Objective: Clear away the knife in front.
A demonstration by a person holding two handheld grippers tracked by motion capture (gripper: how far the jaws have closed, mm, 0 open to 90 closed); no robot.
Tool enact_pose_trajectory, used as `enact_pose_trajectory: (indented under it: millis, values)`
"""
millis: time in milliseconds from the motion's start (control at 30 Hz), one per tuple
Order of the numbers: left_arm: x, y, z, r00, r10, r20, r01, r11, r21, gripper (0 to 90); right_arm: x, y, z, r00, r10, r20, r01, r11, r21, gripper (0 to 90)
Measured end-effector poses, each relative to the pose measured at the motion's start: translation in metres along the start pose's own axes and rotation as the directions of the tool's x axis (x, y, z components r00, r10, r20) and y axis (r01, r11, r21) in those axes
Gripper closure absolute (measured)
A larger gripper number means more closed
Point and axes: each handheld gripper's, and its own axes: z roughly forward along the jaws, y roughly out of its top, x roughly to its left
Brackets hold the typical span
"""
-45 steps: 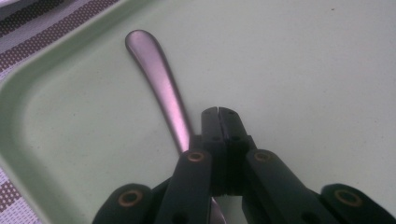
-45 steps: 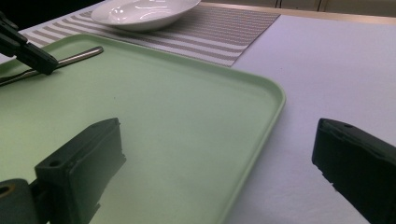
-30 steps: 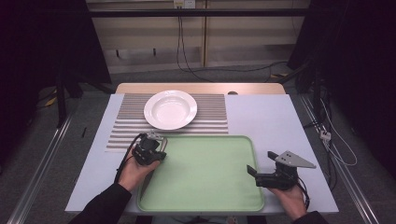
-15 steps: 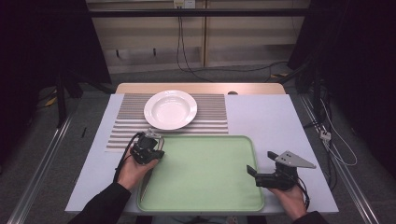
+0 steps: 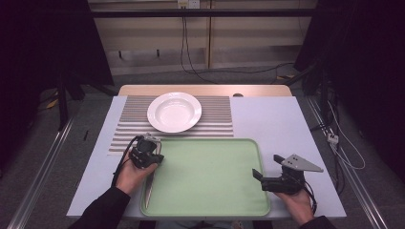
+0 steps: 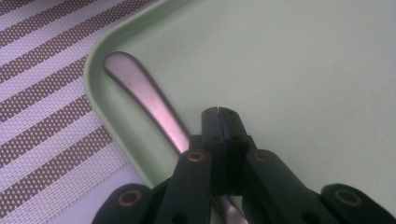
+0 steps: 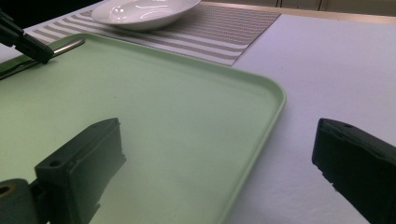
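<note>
1. Since a second ago almost nothing has shifted: the left tongs (image 5: 152, 153) hang at the same spot over the tray's (image 5: 210, 210) ten o'clock corner, and the right tongs (image 5: 260, 177) stay at the tray's right rim, about four o'clock.
2. In the left gripper view the left tongs (image 6: 218, 113) have their jaws pressed together, tips touching. The metal utensil handle (image 6: 140, 91) runs just beside and beneath them; it seems to pass under the jaws rather than between them, so I judge no grip on it, though the lower part is hidden.
3. The utensil lies inside the tray along its left wall, the rounded handle end near the corner; in the high view it shows as a thin sliver (image 5: 148, 187) by the left hand (image 5: 130, 175).
4. The right tongs (image 7: 215, 168) are spread wide, straddling the tray's right rim (image 7: 268, 126) and holding nothing.
5. The white plate (image 5: 174, 111) sits on the striped mat (image 5: 217, 119) at twelve o'clock, apart from the tray.
6. The stillness suggests a pause before work on the utensil: the left jaws would need to part to take the handle.
</note>
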Motion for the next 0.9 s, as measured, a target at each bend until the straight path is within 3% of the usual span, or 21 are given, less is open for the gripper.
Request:
enact_pose_trajectory:
  millis: [200,300,500,733,800,900]
  values:
    - [-0.0014,-0.0012,0.0000,0.9999,-0.011,-0.011,0.011,0.9999,-0.007,90.0,-0.0001,-0.0001,0.0000,1.0000,0.004,0.001,-0.004,1.000,0.000,1.8]
    - [-0.0004,-0.0023,-0.0004,0.9999,-0.012,0.005,0.012,0.9998,-0.016,89.1,0.0001,0.0000,-0.0002,1.0000,0.003,0.000,-0.003,1.000,-0.001,1.9]
    - [-0.0021,-0.0015,-0.0029,0.9996,0.005,0.029,-0.003,0.9981,-0.062,75.3,0.0000,0.0000,0.0000,1.0000,0.009,0.001,-0.009,1.000,0.000,1.8]
    - [-0.0012,-0.0006,-0.0050,0.9992,-0.013,0.039,0.018,0.9923,-0.122,47.2,0.0000,0.0000,0.0001,1.0000,0.005,0.000,-0.005,1.000,0.000,1.8]
    - [-0.0013,-0.0003,-0.0036,0.9996,-0.021,0.021,0.024,0.9923,-0.121,38.5,0.0001,0.0000,0.0001,1.0000,0.008,0.001,-0.008,1.000,0.000,1.8]
    - [-0.0008,0.0002,-0.0011,0.9987,-0.036,0.036,0.040,0.9930,-0.111,24.9,-0.0001,0.0000,0.0001,1.0000,0.005,0.001,-0.005,1.000,0.000,1.8]
